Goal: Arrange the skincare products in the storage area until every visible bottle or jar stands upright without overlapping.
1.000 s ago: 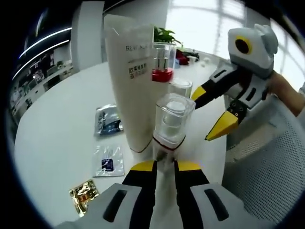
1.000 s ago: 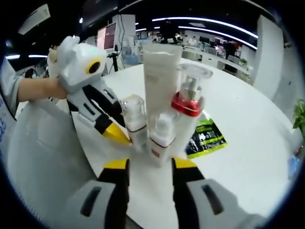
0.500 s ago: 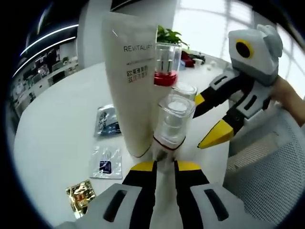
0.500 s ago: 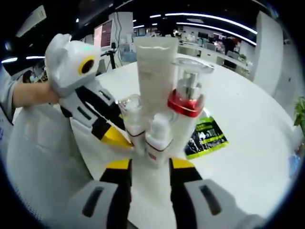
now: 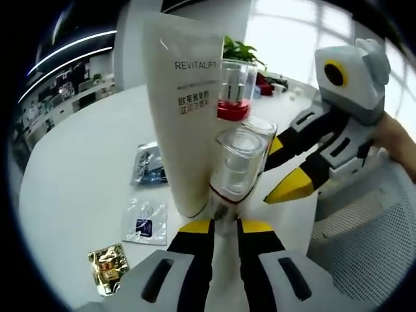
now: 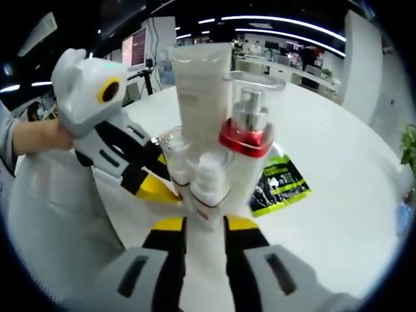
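Left gripper view: my left gripper (image 5: 224, 224) pinches a clear-capped bottle (image 5: 235, 168), upright beside the tall white tube (image 5: 185, 117) on the table (image 5: 78, 169).
Right gripper view: my right gripper (image 6: 205, 224) clamps a small white bottle (image 6: 208, 192), touching the red-collared pump bottle (image 6: 246, 153).

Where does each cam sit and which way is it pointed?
Left gripper view: rides the left gripper, facing the clear-capped bottle and cream tube; a hand shows.
Right gripper view: rides the right gripper, facing the small white bottle and red-collared pump.
Shared: the same product cluster on the white table, from opposite sides.
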`<action>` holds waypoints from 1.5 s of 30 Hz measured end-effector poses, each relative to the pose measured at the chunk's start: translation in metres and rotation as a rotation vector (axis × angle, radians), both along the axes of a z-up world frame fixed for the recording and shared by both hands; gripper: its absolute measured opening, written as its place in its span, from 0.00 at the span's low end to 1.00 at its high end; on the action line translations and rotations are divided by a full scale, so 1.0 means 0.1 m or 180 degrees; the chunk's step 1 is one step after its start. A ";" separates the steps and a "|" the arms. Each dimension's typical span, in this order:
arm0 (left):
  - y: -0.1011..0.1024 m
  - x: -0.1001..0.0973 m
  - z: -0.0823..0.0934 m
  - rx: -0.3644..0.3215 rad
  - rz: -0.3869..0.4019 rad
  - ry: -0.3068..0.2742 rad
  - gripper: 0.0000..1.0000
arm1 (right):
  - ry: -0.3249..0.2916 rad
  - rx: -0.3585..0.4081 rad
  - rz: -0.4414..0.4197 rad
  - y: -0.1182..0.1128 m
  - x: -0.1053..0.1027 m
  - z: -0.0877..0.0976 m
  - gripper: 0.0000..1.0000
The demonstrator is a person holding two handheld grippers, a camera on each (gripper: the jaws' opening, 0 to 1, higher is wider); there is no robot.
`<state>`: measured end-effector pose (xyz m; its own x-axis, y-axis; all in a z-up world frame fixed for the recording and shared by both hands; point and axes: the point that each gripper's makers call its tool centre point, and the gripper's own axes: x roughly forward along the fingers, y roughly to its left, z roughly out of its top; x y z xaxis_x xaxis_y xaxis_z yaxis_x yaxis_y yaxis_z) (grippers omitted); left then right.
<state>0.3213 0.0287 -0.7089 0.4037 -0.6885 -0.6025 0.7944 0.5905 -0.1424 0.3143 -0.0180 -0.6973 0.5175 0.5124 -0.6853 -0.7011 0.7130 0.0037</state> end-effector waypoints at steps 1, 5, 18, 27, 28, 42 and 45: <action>0.00 0.00 0.00 -0.0006 0.0016 0.0010 0.10 | 0.0000 0.0000 -0.0004 0.00 0.00 0.00 0.20; -0.01 0.01 0.00 -0.0016 0.0034 0.0006 0.10 | -0.0019 0.0016 -0.0017 0.01 0.02 0.01 0.17; -0.02 -0.01 -0.03 0.0018 0.0038 0.0003 0.09 | -0.0019 -0.0019 -0.0066 -0.02 0.05 -0.01 0.12; -0.02 0.00 -0.04 0.0024 0.0069 -0.0004 0.09 | -0.0013 -0.0035 -0.0063 -0.02 0.05 -0.02 0.11; -0.02 0.00 -0.04 0.0026 0.0066 -0.0005 0.09 | -0.0014 -0.0036 -0.0064 -0.03 0.05 -0.02 0.11; -0.02 -0.02 -0.03 0.0046 0.0041 -0.0026 0.09 | -0.0012 -0.0038 -0.0071 -0.04 0.03 -0.03 0.11; -0.02 -0.03 -0.03 0.0044 0.0031 -0.0018 0.09 | -0.0023 -0.0037 -0.0070 -0.04 0.04 -0.03 0.10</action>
